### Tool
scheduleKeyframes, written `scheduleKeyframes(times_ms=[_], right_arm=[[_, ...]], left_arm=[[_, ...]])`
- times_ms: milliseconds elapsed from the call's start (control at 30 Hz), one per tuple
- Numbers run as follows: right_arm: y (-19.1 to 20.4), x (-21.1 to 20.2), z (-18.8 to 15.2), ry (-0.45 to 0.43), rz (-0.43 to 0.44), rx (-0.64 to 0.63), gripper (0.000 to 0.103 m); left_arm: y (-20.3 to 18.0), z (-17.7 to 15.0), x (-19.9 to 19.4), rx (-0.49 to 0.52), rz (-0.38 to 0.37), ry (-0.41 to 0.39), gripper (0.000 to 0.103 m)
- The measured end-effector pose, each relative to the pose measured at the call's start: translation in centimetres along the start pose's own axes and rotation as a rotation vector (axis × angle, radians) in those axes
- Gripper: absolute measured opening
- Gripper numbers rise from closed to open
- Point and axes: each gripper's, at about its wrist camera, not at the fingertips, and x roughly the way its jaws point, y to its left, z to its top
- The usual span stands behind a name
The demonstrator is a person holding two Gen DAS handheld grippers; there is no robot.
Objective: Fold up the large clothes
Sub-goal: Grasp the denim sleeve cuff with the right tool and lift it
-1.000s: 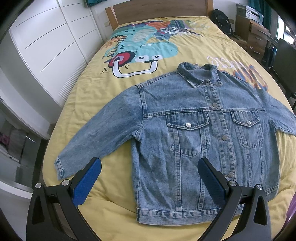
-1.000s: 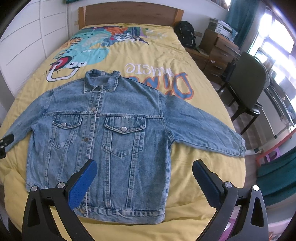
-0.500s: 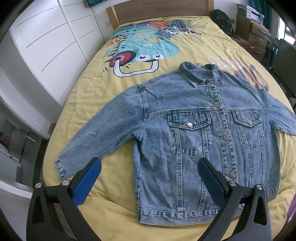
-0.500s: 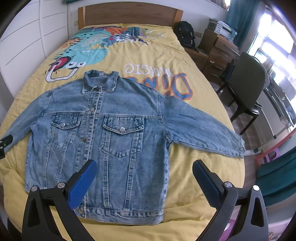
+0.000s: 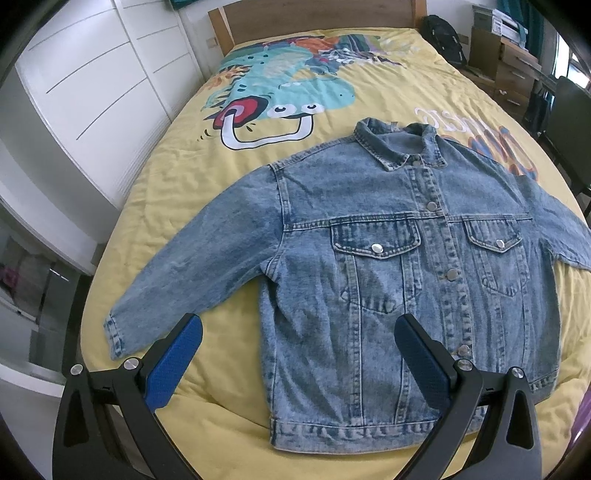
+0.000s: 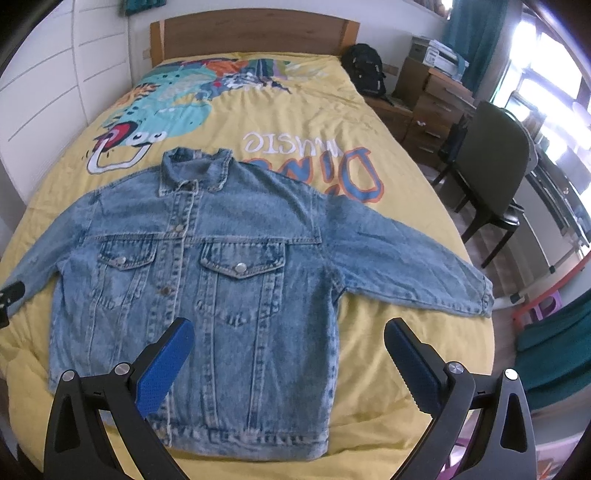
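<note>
A light blue, stone-washed denim jacket (image 5: 399,266) lies flat and front side up on a bed covered with a yellow duvet printed with a turquoise cartoon dinosaur (image 5: 295,122). It is buttoned down the middle, collar toward the wooden headboard (image 6: 255,29), hem toward the foot of the bed, and both sleeves are spread outward and angled down toward the hem. In the right wrist view the jacket (image 6: 207,266) partly covers the upside-down "DINO MUSIC" lettering (image 6: 332,162) on the duvet.

The left gripper (image 5: 297,345), black with blue ribbed pads, hangs above the near left part of the jacket with its jaws spread wide; they hold nothing and touch nothing. One blue pad (image 5: 173,363) sits over bare yellow duvet just below the left sleeve's cuff, the other over the jacket's lower front panel.

The right gripper (image 6: 288,347) is likewise spread wide and empty, held clear of the cloth. Its left pad (image 6: 162,369) is over the jacket's lower front near the button placket; its right pad is over bare duvet below the right sleeve.

White wardrobe doors (image 5: 92,92) stand along the bed's left side. On the right are a black backpack (image 6: 365,70), a wooden chest of drawers (image 6: 432,107) and a dark chair (image 6: 491,170).
</note>
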Motion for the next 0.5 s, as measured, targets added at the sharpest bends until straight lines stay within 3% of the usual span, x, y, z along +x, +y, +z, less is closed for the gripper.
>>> scheduleKeyframes(times_ms=[200,300,500], right_arm=[[-6.1,3.3,0.7,-0.025,-0.072,0.105,0.103],[-11.1,6.0,1.0,-0.022,-0.110,0.194,0.103],[-22.1,13.0,-0.1,0.055,-0.098,0.442,0.103]], left_arm=[[0.0,1.0,1.8,0.002,-0.007,0.025,0.102],[0.0,1.9,3.1,0.010,-0.017,0.038,0.102],[0.0,3.1,5.8,0.001,-0.005,0.068,0.102]])
